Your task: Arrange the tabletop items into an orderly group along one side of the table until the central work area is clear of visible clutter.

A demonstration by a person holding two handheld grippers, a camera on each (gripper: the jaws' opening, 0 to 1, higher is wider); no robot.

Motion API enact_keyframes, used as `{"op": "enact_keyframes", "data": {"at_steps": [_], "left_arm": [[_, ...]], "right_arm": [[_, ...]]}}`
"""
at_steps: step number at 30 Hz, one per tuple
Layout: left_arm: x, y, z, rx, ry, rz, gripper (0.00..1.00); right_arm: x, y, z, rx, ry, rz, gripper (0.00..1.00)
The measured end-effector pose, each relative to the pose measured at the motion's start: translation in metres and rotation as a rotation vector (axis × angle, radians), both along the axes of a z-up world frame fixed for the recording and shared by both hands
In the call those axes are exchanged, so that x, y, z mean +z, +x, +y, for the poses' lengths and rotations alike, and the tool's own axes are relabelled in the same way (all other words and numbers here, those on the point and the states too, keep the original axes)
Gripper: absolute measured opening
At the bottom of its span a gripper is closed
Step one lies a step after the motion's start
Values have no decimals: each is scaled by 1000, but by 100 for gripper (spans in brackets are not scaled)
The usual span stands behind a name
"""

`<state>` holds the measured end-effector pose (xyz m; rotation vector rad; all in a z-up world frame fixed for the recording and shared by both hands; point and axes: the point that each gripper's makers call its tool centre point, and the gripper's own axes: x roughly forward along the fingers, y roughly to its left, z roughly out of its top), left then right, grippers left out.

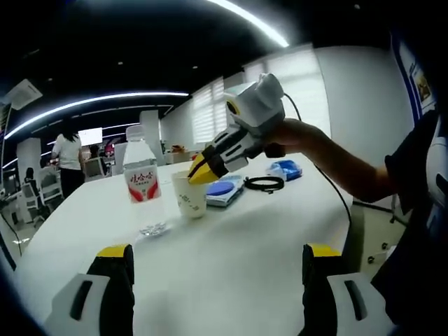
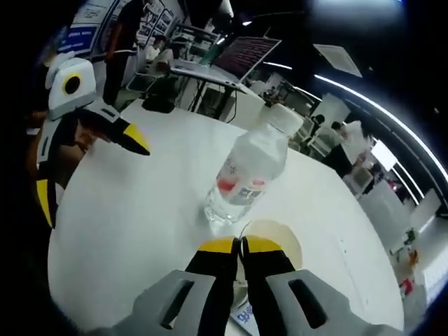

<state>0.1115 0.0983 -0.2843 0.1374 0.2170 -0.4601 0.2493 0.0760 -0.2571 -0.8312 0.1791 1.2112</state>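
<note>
Paper cup [image 1: 190, 197] beige, rim pinched by right hand-held gripper [image 2: 241, 245]; left hand-held gripper [image 1: 217, 252] wide open

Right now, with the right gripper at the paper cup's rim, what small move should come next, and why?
Probably lift the paper cup slightly and carry it toward the items at the table's far edge. The right gripper looks shut on the cup's rim, the water bottle stands right beside it, and the left gripper hangs open and empty above the white table.

right gripper [image 2: 241, 246] pinching cup rim [image 2: 280, 227] — bottle [image 2: 248, 171] beside
</note>
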Motion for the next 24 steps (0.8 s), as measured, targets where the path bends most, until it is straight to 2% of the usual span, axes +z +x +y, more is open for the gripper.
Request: {"op": "enact_keyframes", "data": {"at_steps": [3,10,13,24], "left_arm": [[0,0,-1,-1,-1,0,100],[-1,-1,-2,-1,-1,3,100],[2,-1,-5,-4,3,-4,100],[6,6,-19,-22,22,-7,100]], "right_arm": [[0,1,0,-4,-3,11,7],[4,-1,1,1,15,10,9],[15,-1,-1,1,32,-3,9],[25,-5,-24,-16,56,-19,10]]}}
